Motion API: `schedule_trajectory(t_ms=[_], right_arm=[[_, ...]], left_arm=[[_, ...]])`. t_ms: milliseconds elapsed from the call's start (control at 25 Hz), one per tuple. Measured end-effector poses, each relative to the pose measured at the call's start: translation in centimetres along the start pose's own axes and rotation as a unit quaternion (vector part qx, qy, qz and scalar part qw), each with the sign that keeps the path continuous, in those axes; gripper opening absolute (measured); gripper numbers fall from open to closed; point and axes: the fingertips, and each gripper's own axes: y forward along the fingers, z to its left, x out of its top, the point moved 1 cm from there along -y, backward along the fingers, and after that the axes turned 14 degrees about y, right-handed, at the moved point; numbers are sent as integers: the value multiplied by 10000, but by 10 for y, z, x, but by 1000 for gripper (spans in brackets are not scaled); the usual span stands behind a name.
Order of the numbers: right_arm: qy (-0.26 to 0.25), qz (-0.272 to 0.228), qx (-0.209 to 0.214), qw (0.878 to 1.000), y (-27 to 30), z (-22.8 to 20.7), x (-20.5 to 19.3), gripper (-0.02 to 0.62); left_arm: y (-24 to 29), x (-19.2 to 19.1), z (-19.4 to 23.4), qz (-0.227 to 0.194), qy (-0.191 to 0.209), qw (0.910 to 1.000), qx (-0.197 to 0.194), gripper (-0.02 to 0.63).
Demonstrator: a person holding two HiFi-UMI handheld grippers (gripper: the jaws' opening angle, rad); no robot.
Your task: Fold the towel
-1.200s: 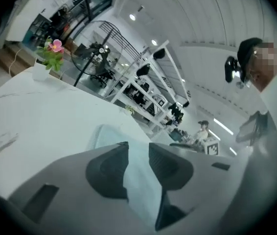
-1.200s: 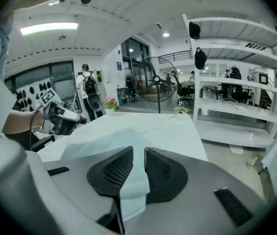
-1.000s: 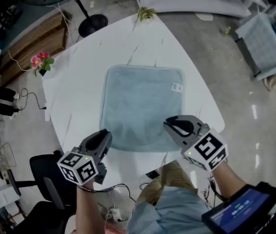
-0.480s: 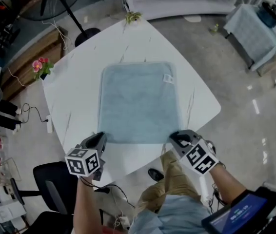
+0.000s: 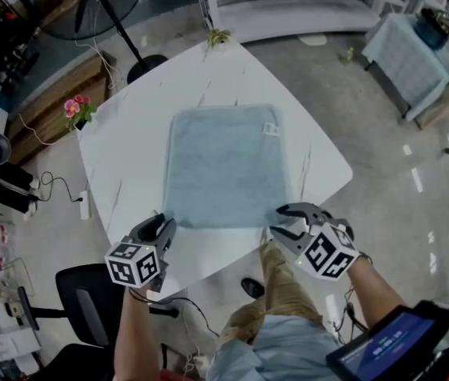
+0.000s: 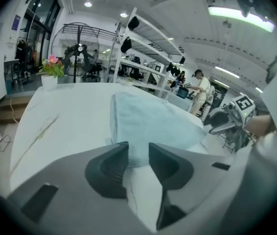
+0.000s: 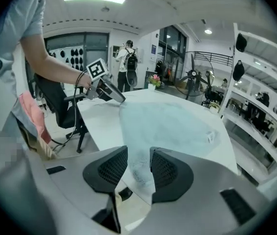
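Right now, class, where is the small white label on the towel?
In the head view the label sits at the far right corner of the towel, which lies flat on the white table, on the side towards that table's right edge.

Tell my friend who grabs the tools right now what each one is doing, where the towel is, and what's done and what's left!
The left tool: jaws apart, they have just been opening. The near left corner of the towel lies between them, not pinched.
The right tool: jaws apart, also just been opening. The near right corner lies between them, not pinched.
The towel is spread flat on the table, with both tools at its near edge.
Done: no fold shows yet.
Left: probably pinch both near corners, carry them to the far edge, then let go.
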Motion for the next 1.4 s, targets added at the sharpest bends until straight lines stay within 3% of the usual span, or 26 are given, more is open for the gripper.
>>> schedule_trajectory(t_ms=[120, 240, 400, 560, 640, 800, 1000, 1120, 1200, 1400], right_arm=[[-279, 136, 195, 9993, -2, 3, -7, 171], [-388, 219, 270, 9986, -2, 0, -13, 176], [-528, 257, 407, 9974, 0, -2, -15, 175], [-791, 397, 600, 9943, 3, 1, -22, 175], [-908, 510, 604, 9927, 6, -1, -25, 175], [-912, 628, 575, 9922, 10, -8, -29, 163], [-1029, 675, 524, 9910, 16, -10, -32, 130], [-1244, 627, 375, 9895, 16, -13, -34, 61], [-1315, 569, 312, 9892, 13, -13, -33, 52], [-1219, 370, 316, 9913, 0, -8, -24, 51]], left_arm=[[-9, -2, -5, -46, 745, 9972, -73, 202], [-9, -4, -2, 0, 1709, 9853, 24, 268], [0, 1, -2, -48, 2675, 9635, -130, 287], [13, -11, -9, 295, 3362, 9400, -501, 283], [16, -13, -11, 349, 3435, 9357, -732, 253], [19, -15, -10, 522, 3258, 9367, -1171, 248], [19, -16, -14, 695, 3291, 9285, -1574, 228], [19, -15, -15, 615, 3272, 9312, -1484, 199], [20, -14, -12, 574, 3377, 9316, -1220, 57], [10, -19, -19, 622, 3453, 9296, -1129, 52]])
